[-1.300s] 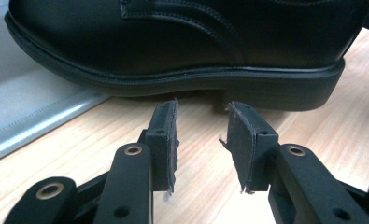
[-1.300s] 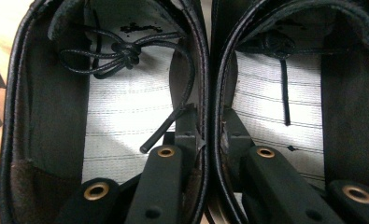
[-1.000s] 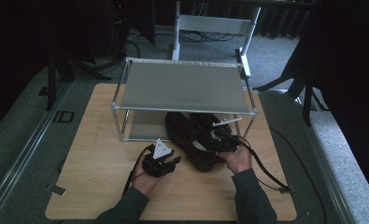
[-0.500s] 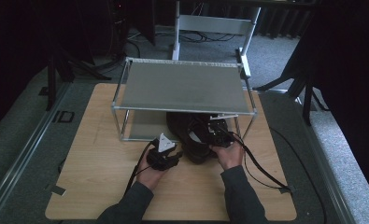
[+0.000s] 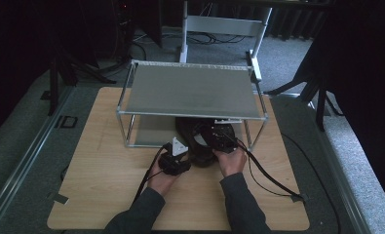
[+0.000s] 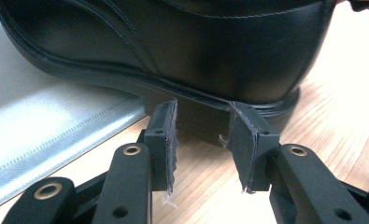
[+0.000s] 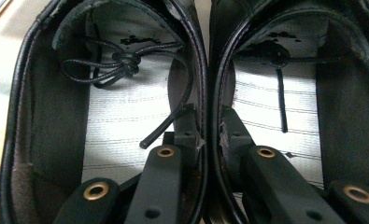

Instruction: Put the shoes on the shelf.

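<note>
Black leather shoes [image 7: 205, 93], pinched together by their inner walls in the right gripper [image 7: 205, 135], sat partly under the metal rack [image 5: 190, 92], toes on its lower shelf [image 6: 42, 130], heels still outside, while the left gripper [image 6: 203, 130], half spread, held nothing beside one heel.

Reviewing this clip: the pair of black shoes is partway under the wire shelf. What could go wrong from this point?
1. The right gripper pinches only the two inner collars of the black shoes; either shoe could slip out or twist.
2. The low shelf sits just above the right gripper in the high view, so lifting might knock its front rail.
3. The left gripper stands open at the heel, holding nothing; a push could skew the pair.
</note>
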Tool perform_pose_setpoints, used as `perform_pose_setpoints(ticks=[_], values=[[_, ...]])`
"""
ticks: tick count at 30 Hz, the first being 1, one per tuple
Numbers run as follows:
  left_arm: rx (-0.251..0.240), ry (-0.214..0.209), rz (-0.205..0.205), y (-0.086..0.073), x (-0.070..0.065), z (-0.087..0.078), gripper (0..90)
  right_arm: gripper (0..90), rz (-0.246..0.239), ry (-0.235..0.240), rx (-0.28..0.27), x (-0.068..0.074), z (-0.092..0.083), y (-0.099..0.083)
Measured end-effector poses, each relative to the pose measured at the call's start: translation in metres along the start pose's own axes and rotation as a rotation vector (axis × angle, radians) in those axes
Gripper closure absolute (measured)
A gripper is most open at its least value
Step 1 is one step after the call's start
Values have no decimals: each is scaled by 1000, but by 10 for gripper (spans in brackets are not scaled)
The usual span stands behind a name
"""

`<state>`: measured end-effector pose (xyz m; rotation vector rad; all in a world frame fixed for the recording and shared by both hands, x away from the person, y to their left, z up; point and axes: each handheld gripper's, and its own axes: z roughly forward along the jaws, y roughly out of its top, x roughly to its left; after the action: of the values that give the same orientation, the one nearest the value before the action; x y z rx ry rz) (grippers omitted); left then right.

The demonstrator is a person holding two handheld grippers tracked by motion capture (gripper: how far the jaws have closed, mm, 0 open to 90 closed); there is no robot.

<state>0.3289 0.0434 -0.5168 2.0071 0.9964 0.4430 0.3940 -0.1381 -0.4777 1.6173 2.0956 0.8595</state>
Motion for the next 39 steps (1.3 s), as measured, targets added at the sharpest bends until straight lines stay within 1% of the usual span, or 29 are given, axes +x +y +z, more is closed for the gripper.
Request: perform_pose_setpoints(ticks=[5, 7, 9, 11, 12, 13, 15, 21, 30, 39], values=[[16, 5, 18, 3, 0, 5, 629, 809, 24, -45, -27, 2, 4, -1], [18, 3, 17, 4, -1, 9, 632, 809, 30, -60, -43, 2, 6, -1], [21, 5, 28, 5, -2, 11, 636, 809, 34, -64, -49, 2, 6, -1], [22, 2, 32, 7, -2, 14, 639, 809, 39, -77, -66, 3, 8, -2], [22, 8, 35, 8, -2, 15, 641, 809, 44, -81, -74, 3, 9, -2], [23, 6, 32, 8, -2, 16, 642, 809, 58, -89, -86, 4, 10, -2], [25, 7, 29, 9, -2, 17, 644, 809, 59, -92, -88, 4, 11, -2], [35, 13, 32, 10, 0, 23, 648, 809, 64, -127, -118, 6, 15, -4], [29, 12, 36, 11, 5, 27, 658, 809, 81, -158, -160, 9, 18, -5], [16, 5, 39, 11, 9, 30, 668, 807, 96, -176, -173, 10, 19, -4]])
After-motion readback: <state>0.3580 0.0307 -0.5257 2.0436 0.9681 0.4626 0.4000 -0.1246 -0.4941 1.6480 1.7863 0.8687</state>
